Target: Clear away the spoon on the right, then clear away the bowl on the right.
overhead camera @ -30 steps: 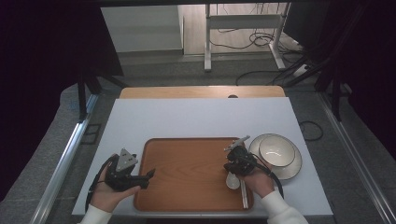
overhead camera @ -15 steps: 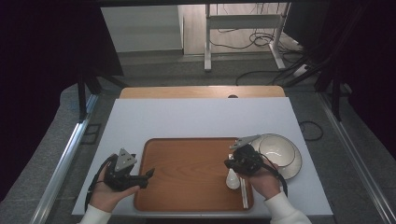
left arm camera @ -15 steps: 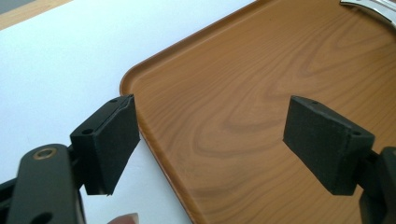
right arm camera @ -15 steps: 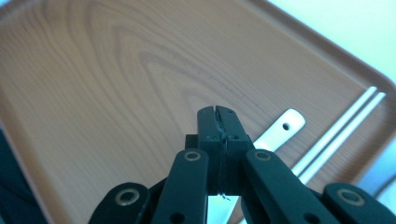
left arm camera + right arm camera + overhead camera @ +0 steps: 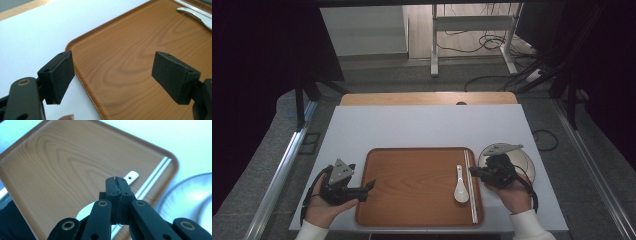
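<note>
On the white surface (image 5: 422, 127), near its front edge, the empty, closed right claw (image 5: 474, 173) should open before reaching the bowl (image 5: 522, 161), while the open left claw (image 5: 371, 184) steadies the tray (image 5: 412, 212).

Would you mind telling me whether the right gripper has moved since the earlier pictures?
Yes. The right gripper has shifted right, off the tray, toward the bowl; the spoon now lies uncovered.

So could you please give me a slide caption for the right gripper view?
Shut right gripper above the tray, spoon and chopsticks beyond.
</note>
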The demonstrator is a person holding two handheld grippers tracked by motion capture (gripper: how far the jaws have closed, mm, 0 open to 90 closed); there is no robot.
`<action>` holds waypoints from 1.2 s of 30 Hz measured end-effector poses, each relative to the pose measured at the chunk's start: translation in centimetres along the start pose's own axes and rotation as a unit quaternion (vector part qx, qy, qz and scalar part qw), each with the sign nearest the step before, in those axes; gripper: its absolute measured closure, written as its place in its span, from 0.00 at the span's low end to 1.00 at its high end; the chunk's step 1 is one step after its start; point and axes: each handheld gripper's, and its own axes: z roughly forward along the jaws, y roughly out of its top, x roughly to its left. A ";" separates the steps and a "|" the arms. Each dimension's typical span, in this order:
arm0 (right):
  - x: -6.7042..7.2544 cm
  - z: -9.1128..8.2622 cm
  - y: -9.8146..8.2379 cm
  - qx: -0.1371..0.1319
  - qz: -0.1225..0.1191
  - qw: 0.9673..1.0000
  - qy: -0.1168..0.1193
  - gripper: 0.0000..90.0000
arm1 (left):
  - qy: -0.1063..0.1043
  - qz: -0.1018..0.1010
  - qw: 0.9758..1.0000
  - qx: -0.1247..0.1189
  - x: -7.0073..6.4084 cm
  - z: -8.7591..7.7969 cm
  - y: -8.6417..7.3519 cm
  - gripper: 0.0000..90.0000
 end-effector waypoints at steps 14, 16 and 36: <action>-3.4 -4.7 -1.1 -0.045 0.040 0.998 -0.034 0.55 | 0.003 0.000 1.000 0.004 -0.2 0.0 0.1 0.20; -3.8 -5.2 -1.1 -0.052 0.045 0.997 -0.038 0.53 | 0.004 0.000 1.000 0.004 -0.2 0.0 0.1 0.20; -8.0 -7.4 -2.3 -0.062 0.106 0.988 -0.099 0.45 | 0.009 -0.005 1.000 0.003 -0.2 -0.5 -0.2 0.20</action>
